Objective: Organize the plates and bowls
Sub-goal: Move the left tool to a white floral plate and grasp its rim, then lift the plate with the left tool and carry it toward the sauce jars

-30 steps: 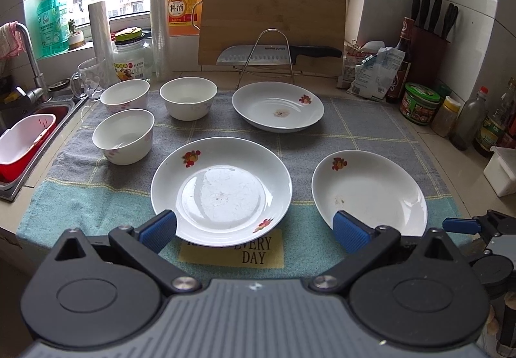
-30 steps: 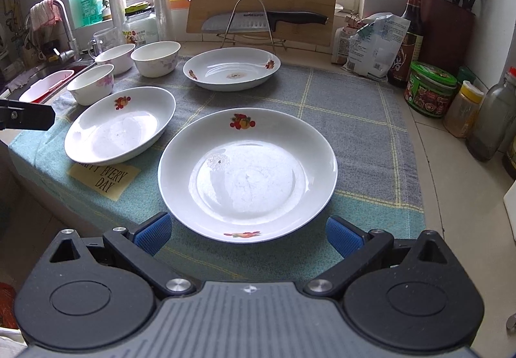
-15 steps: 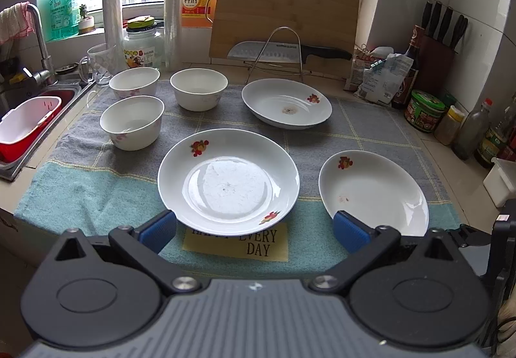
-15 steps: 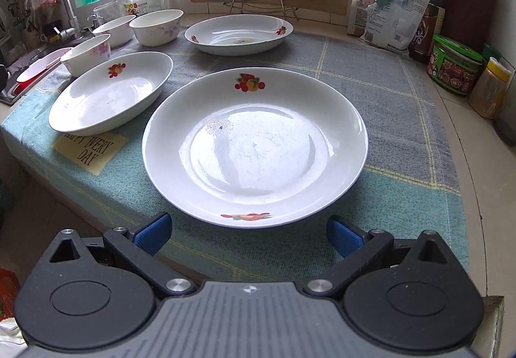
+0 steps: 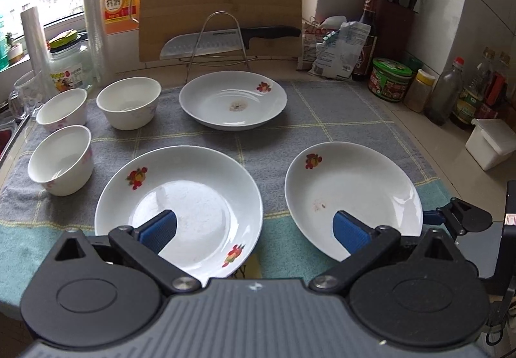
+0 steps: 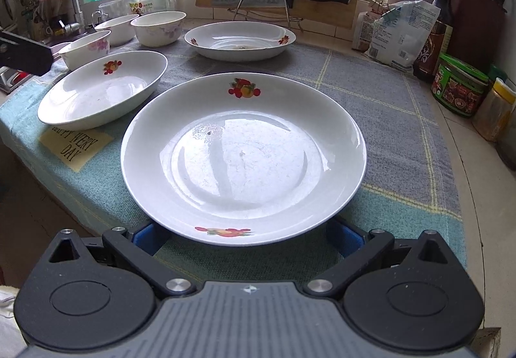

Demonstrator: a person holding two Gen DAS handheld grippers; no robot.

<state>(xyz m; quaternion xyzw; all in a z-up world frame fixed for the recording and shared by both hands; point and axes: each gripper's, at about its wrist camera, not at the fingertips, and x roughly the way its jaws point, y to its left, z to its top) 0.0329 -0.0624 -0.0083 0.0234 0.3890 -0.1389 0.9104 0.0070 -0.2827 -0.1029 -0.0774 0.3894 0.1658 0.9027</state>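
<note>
Beyond both sets of jaws, the table [image 6: 451,119] carries a grey and teal towel [image 5: 338,119] with all the dishes on it. Largest is the right plate [image 6: 245,158], directly ahead of the right gripper [image 6: 248,237], whose jaws stand spread wide and grasp nothing; their blue pads sit low at either side of the plate's near rim, partly hidden beneath it. Whether they touch it cannot be told. Ahead of the left gripper [image 5: 254,230], its jaws likewise spread and empty, lie two plates: the left plate [image 5: 180,209] behind the left-hand pad and the right plate [image 5: 351,196] behind the right-hand pad, the towel showing in the gap between them. Farther out, straight ahead of the left jaws, sits the far plate [image 5: 233,101], well apart from the near two. Off to the left of those jaws stand three bowls [image 5: 129,103], close together and upright, one nearer and two behind. Past the far plate a cutting board [image 5: 222,3] leans upright, with a knife [image 5: 225,40] resting on a wire rack in front of it.
</note>
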